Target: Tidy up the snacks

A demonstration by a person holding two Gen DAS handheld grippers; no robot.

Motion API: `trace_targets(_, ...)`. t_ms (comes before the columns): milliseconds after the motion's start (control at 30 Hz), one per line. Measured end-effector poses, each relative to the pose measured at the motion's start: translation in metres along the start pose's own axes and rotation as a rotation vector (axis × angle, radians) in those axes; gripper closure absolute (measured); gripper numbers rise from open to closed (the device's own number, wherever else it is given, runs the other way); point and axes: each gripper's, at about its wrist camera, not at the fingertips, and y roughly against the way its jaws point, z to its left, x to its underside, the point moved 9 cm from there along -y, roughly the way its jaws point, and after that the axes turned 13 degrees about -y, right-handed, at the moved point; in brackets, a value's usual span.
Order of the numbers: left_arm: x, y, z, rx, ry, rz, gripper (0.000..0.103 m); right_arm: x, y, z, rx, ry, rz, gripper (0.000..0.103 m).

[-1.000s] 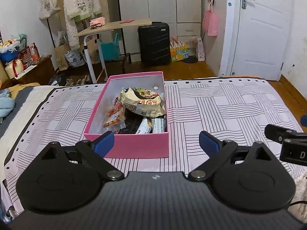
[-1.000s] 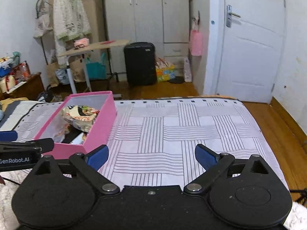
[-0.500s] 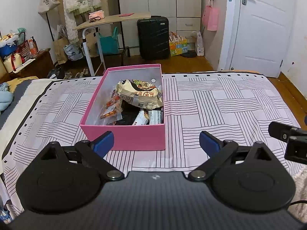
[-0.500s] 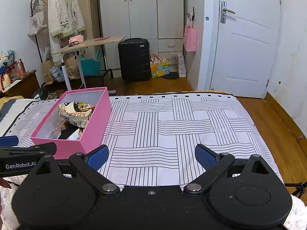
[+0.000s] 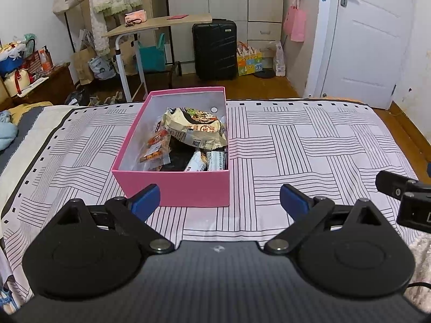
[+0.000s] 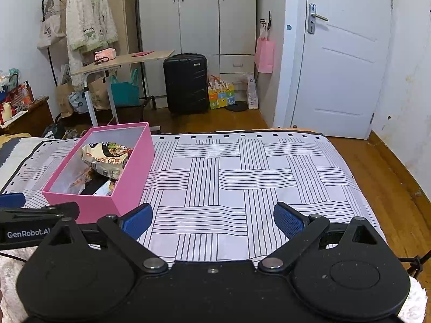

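Observation:
A pink box [image 5: 172,185] stands on the striped bedspread [image 5: 309,145], holding several snack packs: a large beige noodle bag [image 5: 194,130], orange packets [image 5: 156,148] and small white bars [image 5: 207,160]. It also shows in the right wrist view [image 6: 107,204], with the noodle bag [image 6: 106,158] inside. My left gripper [image 5: 219,199] is open and empty, just short of the box's near wall. My right gripper [image 6: 212,219] is open and empty over bare bedspread [image 6: 242,167], to the right of the box. Each gripper shows at the other view's edge.
Beyond the bed's far edge are wooden floor, a black suitcase [image 5: 215,48], a small desk [image 5: 150,27], a clothes rack [image 6: 89,21], wardrobes and a white door [image 6: 342,62]. Bags and clutter [image 5: 21,64] stand at the left. A fluffy white rug [image 5: 417,263] lies at the near right.
Both grippers have pulled back and risen a little, so the box and bed look farther away. Both stayed open and empty.

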Motion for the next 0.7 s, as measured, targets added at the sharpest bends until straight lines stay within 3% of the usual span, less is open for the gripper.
trace_targets(700,0.003,0.0004,0.0,-0.01,0.018,-0.029,0.004,0.0025,-0.0073,-0.0019,0.029,0.008,0.014,0.005)
